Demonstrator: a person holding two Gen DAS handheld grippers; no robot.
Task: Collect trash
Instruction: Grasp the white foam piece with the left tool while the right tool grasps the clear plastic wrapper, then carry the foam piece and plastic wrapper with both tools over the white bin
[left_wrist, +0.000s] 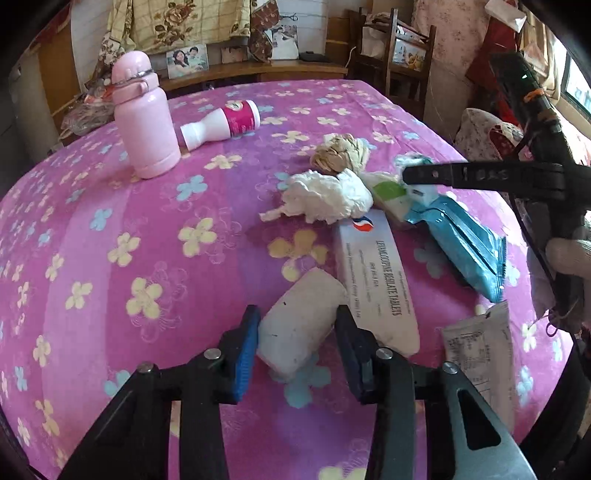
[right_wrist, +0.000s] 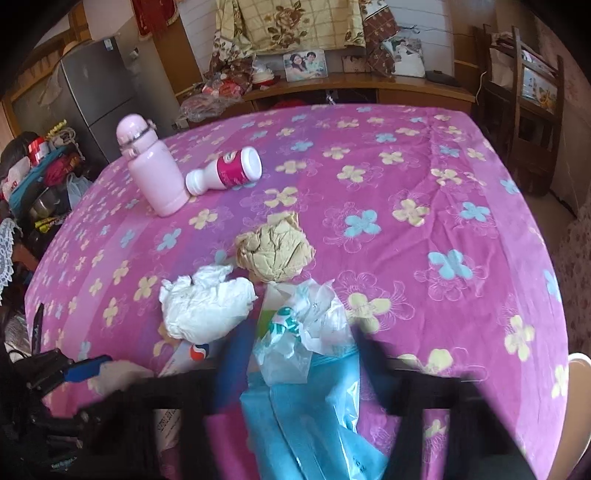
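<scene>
Both claws closing on trash at the near edge of the flowered tablecloth (left_wrist: 110, 221).

Left wrist view: left gripper (left_wrist: 297, 334) has narrowed around a white wrapped packet (left_wrist: 303, 317), its 2 blue pads (left_wrist: 245, 354) against the packet's sides; the packet's long axis runs away from the claw, so it looks squarely straddled. A tablet box (left_wrist: 376, 273) lies just right of it, touching. Beyond sit a white tissue wad (left_wrist: 328, 199) and a brown paper ball (left_wrist: 338, 157). The right gripper (left_wrist: 417, 176) reaches in from the right over a blue wrapper (left_wrist: 461, 243).

Right wrist view: right gripper (right_wrist: 299, 347), blurred, has drawn narrow about crumpled clear plastic (right_wrist: 310, 325) atop the blue wrapper; whether it pinches yet cannot be told. A pink flask (right_wrist: 151, 170) and a tipped white bottle (right_wrist: 225, 171) lie well beyond, nearer the left hand.
</scene>
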